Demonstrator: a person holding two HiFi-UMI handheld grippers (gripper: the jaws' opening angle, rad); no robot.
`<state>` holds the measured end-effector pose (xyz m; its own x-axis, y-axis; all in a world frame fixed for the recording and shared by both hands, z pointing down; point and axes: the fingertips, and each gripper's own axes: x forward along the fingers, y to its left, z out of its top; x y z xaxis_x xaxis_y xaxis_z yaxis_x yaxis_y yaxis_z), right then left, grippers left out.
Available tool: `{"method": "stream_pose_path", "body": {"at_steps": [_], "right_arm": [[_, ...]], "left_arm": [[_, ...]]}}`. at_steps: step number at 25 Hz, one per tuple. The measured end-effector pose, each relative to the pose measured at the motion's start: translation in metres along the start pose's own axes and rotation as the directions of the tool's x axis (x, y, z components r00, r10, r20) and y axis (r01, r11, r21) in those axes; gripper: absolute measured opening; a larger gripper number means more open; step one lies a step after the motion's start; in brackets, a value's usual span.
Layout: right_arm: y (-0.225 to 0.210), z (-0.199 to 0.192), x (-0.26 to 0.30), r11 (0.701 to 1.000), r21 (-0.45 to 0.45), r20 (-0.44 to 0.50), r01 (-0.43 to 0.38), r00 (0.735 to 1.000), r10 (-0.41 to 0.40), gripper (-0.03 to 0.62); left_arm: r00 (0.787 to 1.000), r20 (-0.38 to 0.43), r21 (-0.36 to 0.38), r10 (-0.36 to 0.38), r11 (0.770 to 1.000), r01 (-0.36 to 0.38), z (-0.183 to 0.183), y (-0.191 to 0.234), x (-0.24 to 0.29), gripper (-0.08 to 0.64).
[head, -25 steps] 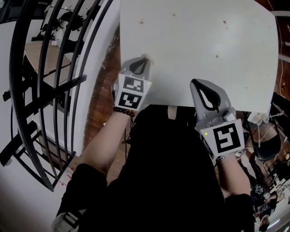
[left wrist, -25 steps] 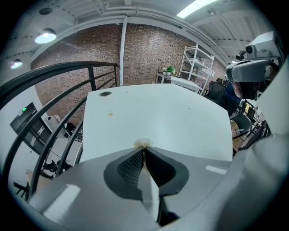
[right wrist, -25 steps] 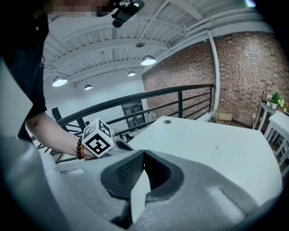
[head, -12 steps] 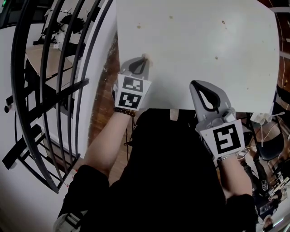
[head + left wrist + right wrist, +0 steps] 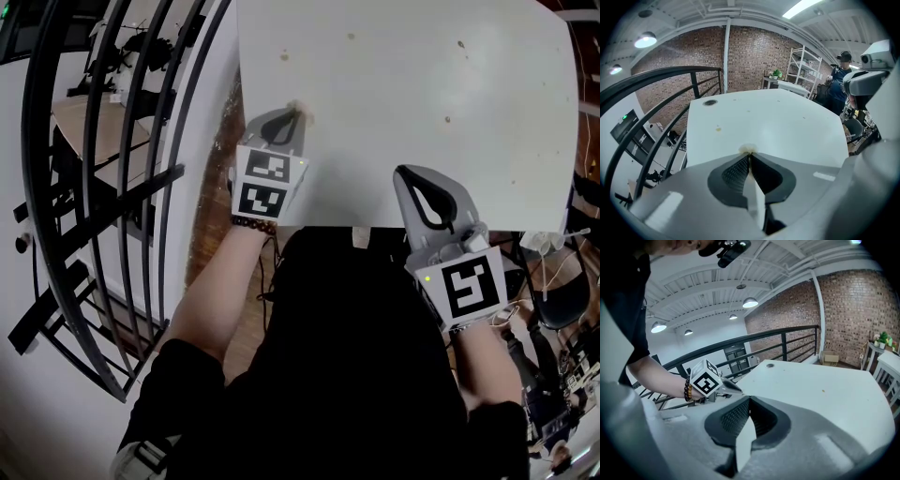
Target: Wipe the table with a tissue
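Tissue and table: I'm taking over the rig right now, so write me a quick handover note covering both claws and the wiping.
Left claw: shut on the tissue, a small wad showing at its tips, over the table's near left part.
Right claw: shut, empty, at the table's near edge.
Done: tissue is in hand; no wiped area can be told apart.
Left: brown spots dot the table, one just beyond the tissue, others farther off and to the right; wipe them.
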<state>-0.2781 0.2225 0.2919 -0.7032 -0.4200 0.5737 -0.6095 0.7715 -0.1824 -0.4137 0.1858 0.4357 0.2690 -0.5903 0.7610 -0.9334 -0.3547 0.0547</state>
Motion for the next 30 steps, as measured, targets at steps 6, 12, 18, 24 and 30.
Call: {"method": "stream_pose_path", "body": {"at_steps": [6,12,18,24,30], "right_arm": [[0.000,0.004,0.002,1.000,-0.010,0.004,0.000,1.000,0.000,-0.009],[0.000,0.009,0.012,1.000,-0.025,0.012,-0.004,1.000,0.004,-0.009],[-0.002,0.006,0.015,0.999,-0.033,0.017,-0.010,1.000,0.011,-0.008],[-0.001,0.011,0.019,1.000,-0.029,0.017,-0.007,1.000,0.008,-0.009],[-0.001,0.015,0.023,1.000,-0.029,0.021,-0.003,1.000,0.004,-0.008]], "left_arm": [[1.000,0.018,0.001,0.011,1.000,-0.011,0.008,0.006,-0.005,0.034],[0.999,0.025,-0.007,0.029,1.000,-0.029,0.010,0.016,-0.006,0.034],[0.997,0.036,-0.009,0.063,0.998,-0.063,0.018,0.030,0.000,0.034],[0.996,0.043,-0.013,0.083,0.996,-0.083,0.030,0.045,-0.001,0.034],[0.995,0.044,-0.017,0.089,0.996,-0.088,0.039,0.058,0.003,0.034]]}}
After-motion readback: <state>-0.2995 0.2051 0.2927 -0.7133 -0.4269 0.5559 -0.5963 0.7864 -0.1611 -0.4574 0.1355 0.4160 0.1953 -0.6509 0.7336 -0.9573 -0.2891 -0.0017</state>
